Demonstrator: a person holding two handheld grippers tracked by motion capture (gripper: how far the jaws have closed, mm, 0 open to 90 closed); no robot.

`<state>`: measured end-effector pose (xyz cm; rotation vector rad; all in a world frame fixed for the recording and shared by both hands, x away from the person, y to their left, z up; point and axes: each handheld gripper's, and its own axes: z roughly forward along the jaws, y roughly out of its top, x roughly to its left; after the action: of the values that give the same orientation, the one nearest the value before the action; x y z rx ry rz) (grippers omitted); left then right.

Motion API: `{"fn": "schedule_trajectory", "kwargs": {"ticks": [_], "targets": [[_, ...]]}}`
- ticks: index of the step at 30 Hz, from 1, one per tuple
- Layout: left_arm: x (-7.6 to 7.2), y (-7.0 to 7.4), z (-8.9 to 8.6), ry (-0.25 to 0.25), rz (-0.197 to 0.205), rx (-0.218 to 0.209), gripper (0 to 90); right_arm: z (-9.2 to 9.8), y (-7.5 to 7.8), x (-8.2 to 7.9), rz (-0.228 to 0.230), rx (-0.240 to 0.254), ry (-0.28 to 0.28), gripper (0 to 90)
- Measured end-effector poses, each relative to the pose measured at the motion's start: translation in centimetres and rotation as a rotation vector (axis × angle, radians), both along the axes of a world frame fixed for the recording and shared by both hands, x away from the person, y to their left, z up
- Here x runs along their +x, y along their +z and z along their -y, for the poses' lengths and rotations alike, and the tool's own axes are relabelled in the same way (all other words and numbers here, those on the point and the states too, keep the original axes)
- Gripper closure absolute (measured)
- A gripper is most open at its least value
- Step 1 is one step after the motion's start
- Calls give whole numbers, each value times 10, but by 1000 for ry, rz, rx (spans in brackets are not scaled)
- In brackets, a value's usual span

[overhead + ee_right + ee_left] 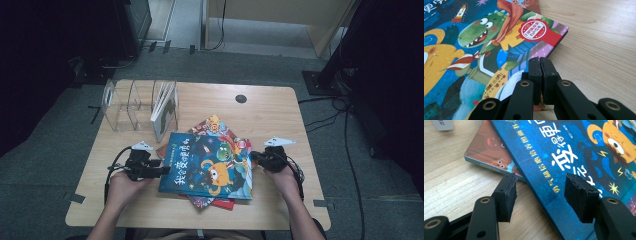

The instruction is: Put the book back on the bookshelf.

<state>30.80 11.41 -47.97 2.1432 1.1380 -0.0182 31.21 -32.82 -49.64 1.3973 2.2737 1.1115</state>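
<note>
A blue picture book (207, 167) with an orange monster and a green dinosaur on its cover lies on top of a small pile of books in the middle of the wooden table (280, 120). My left gripper (162, 171) stands open at the book's left edge; in the left gripper view its jaws (540, 195) straddle that edge of the blue book (574, 152) without touching it. My right gripper (254, 157) is at the book's right edge. In the right gripper view its jaws (540, 62) are pressed together, low against the blue book (474, 50), with nothing seen between them.
Under the blue book lie a reddish-brown book (491, 150) and others that stick out at the far side (212, 124) and the near side (215, 202). A clear acrylic rack (125, 105) at the back left holds one upright book (165, 107). A cable hole (241, 98) sits near the far edge.
</note>
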Motion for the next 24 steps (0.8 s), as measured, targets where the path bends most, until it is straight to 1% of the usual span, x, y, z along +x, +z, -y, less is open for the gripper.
{"fn": "schedule_trajectory", "kwargs": {"ticks": [5,6,7,9,10,11,12,14,20,21,22,23,24], "targets": [[0,-2,0,1,-14,2,438,-4,0,0,1,-2,19,890],[0,-2,0,6,-17,8,437,-7,0,0,-2,2,31,889],[0,-2,0,6,-17,8,436,-8,0,0,2,0,34,889],[1,-3,1,16,-16,24,425,-9,0,0,2,0,38,889],[1,-4,0,18,-23,27,417,-11,0,0,2,-2,40,889],[2,-5,0,17,-37,22,413,-12,0,0,2,-4,43,889],[3,-5,-1,23,-50,15,392,-13,0,-1,2,-3,47,889],[5,-6,-2,37,-72,1,384,-13,0,-1,1,-3,52,889],[7,-9,-3,28,-92,-14,371,-14,0,-1,8,-5,67,889],[8,-10,-2,29,-97,-13,346,-14,0,-1,6,-3,67,889],[9,-11,-1,39,-101,-7,294,-14,0,-1,8,-4,66,889],[10,-12,1,42,-100,-8,263,-15,0,-2,8,-6,66,889],[10,-12,2,36,-96,-10,261,-15,0,-2,10,-6,67,889]]}}
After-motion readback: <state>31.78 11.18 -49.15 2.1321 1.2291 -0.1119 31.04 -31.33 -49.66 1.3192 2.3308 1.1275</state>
